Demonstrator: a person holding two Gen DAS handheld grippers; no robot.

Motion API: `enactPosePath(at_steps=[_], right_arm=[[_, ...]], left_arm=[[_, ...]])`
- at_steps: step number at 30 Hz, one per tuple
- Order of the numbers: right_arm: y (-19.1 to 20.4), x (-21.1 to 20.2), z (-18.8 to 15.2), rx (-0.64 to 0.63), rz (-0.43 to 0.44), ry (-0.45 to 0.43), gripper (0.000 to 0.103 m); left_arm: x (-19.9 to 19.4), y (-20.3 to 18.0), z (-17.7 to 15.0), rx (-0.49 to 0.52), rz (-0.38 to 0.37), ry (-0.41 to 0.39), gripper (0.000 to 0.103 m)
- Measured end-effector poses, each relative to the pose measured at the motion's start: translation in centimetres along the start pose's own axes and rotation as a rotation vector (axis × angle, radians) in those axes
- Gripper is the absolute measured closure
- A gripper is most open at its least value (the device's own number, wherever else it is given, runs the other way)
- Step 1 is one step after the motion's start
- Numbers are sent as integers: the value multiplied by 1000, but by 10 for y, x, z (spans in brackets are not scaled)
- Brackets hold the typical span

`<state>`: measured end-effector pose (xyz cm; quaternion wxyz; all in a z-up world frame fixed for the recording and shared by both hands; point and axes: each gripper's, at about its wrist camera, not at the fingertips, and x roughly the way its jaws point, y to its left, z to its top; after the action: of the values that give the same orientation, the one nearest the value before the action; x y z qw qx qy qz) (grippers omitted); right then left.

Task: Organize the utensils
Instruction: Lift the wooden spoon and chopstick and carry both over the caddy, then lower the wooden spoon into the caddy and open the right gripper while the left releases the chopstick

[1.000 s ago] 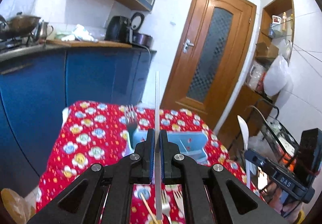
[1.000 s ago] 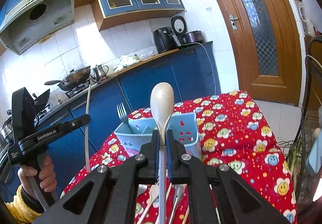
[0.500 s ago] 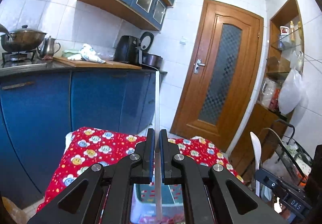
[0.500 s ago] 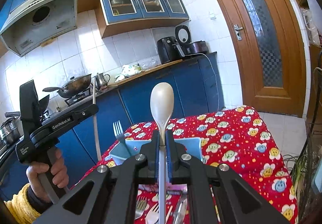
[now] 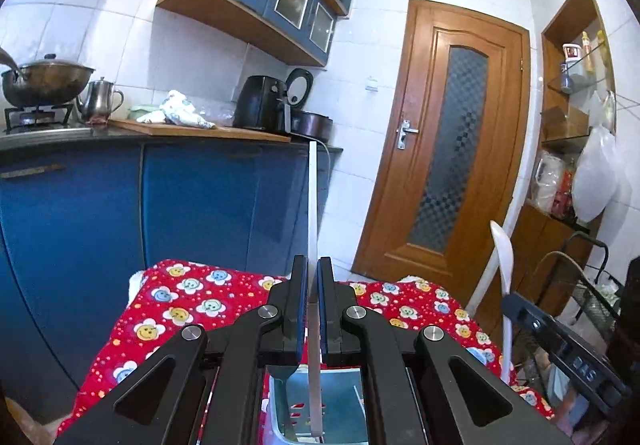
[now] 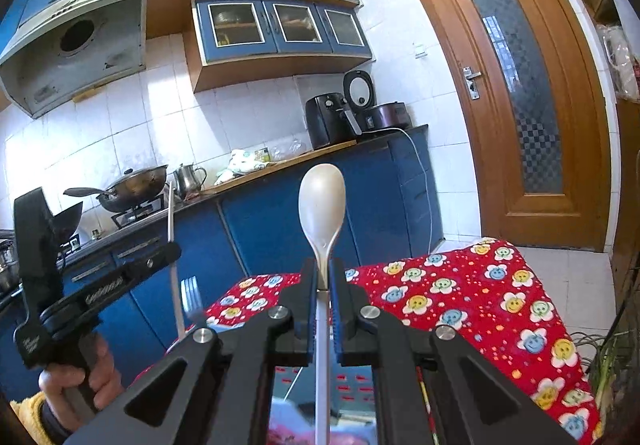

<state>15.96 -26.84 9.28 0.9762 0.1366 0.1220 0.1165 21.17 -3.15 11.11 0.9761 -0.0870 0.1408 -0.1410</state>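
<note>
My left gripper (image 5: 313, 273) is shut on a thin white chopstick (image 5: 312, 205) that stands upright, with its lower end over the light blue utensil holder (image 5: 344, 405). A metal fork (image 5: 282, 373) stands in that holder. My right gripper (image 6: 323, 277) is shut on the handle of a white spoon (image 6: 322, 205), bowl up, above the same holder (image 6: 320, 377). In the right wrist view the left gripper (image 6: 172, 249), its chopstick (image 6: 173, 221) and the fork (image 6: 192, 301) show at the left. In the left wrist view the right gripper (image 5: 510, 303) and its spoon (image 5: 502, 257) show at the right.
The holder sits on a table with a red flowered cloth (image 6: 480, 305). Blue kitchen cabinets (image 5: 200, 205) stand close behind the table, and a wooden door (image 5: 452, 149) is to their right. A wire rack (image 5: 580, 285) is at the right. A hand (image 6: 96, 377) grips the left tool.
Both grippers moved forward over the holder, which now lies beneath them at the frames' bottom edge. Chopstick and spoon stayed clamped and upright. More wall and cabinets show.
</note>
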Motion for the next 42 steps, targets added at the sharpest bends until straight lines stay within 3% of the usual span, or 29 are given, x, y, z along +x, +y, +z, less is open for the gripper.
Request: enactPosePath(at_steps=[9, 20, 28, 31, 34, 42], right_arm=[[-1, 30, -16, -44, -15, -25, 95], [-2, 36, -29, -64, -23, 25, 95], [-1, 31, -34, -75, -44, 70, 95], [-1, 28, -34, -54, -40, 80, 93], [0, 22, -31, -41, -31, 79, 78], [7, 3, -21, -27, -10, 53, 70]], left_arm=[[12, 6, -19, 0, 12, 13, 98], [14, 0, -31, 30, 4, 24, 98], [12, -1, -34, 24, -15, 73, 98], [9, -1, -34, 16, -15, 90, 86], [5, -1, -33, 17, -19, 99, 69], [-13, -6, -29, 35, -39, 112, 65]])
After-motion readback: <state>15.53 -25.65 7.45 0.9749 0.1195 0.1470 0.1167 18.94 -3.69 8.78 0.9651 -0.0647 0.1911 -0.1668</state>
